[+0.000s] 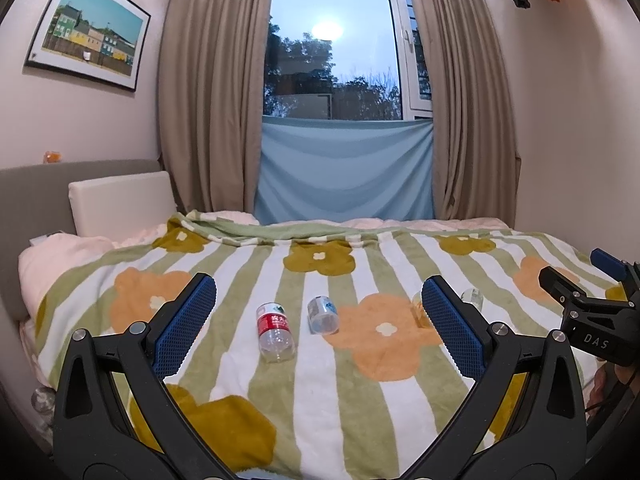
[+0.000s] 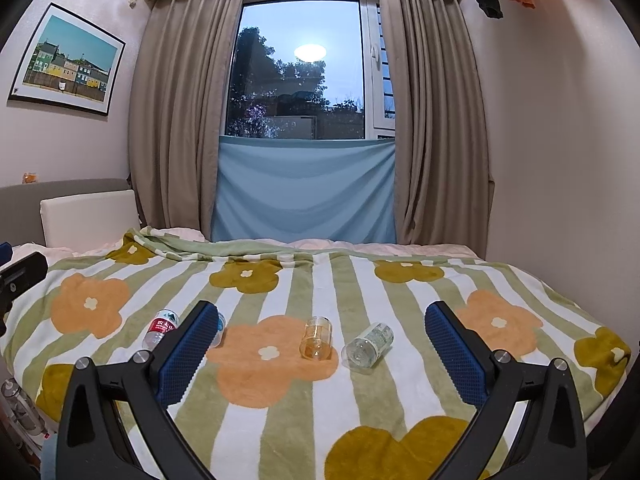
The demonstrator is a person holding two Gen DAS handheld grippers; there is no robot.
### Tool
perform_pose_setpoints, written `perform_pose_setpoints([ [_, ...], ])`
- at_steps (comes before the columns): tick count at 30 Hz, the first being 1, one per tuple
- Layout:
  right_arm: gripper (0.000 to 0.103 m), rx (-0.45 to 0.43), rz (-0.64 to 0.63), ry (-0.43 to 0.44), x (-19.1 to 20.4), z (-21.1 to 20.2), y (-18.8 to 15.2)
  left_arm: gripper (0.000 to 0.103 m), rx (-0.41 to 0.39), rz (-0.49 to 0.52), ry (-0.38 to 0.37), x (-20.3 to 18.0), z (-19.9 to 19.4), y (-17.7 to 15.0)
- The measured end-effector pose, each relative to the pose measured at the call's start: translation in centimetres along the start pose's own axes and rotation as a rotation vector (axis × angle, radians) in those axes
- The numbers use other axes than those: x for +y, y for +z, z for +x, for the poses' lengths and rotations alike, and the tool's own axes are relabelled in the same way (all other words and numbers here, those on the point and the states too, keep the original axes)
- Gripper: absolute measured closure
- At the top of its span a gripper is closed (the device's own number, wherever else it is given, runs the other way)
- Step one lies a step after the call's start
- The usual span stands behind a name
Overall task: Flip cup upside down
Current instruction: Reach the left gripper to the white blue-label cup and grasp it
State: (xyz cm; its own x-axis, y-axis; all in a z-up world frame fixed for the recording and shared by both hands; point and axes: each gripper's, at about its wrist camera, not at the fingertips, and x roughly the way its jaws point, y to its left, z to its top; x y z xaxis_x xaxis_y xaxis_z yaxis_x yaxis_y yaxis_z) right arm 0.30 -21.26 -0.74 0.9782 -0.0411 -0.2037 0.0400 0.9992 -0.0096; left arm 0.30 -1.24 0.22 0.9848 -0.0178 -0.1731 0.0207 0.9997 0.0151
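Several cut-off plastic bottle cups lie on their sides on the flowered blanket. In the left wrist view a red-label cup and a blue-label cup lie ahead of my open, empty left gripper. An amber cup and a clear cup are partly hidden behind its right finger. In the right wrist view the amber cup and the clear cup lie ahead of my open, empty right gripper. The red-label cup lies at the left there.
The bed runs to a window with beige curtains and a blue cloth. A grey headboard with a white cushion is at the left. The right gripper's body shows at the right edge. Clear bottles stand beside the bed.
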Motion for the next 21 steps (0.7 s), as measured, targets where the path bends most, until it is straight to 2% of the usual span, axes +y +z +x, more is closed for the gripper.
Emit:
perform_pose_setpoints([
  [9, 0.0, 0.012, 0.006, 0.007, -0.3, 0.9, 0.3, 0.0, 0.032, 0.002, -0.004, -0.2, 1.7, 0.5],
  [13, 0.0, 0.034, 0.021, 0.02, -0.7, 1.7, 0.6, 0.0, 0.078, 0.009, -0.016, -0.4, 3.7, 1.4],
  [17, 0.0, 0.063, 0.006, 0.048, -0.6, 2.7, 1.1, 0.0, 0.149, 0.0, -0.044, 0.2, 8.1, 2.9],
  [21, 0.0, 0.094, -0.007, 0.075, -1.4, 4.1, 2.2, 0.0, 0.266, 0.014, -0.076, 0.5, 15.3, 4.1],
])
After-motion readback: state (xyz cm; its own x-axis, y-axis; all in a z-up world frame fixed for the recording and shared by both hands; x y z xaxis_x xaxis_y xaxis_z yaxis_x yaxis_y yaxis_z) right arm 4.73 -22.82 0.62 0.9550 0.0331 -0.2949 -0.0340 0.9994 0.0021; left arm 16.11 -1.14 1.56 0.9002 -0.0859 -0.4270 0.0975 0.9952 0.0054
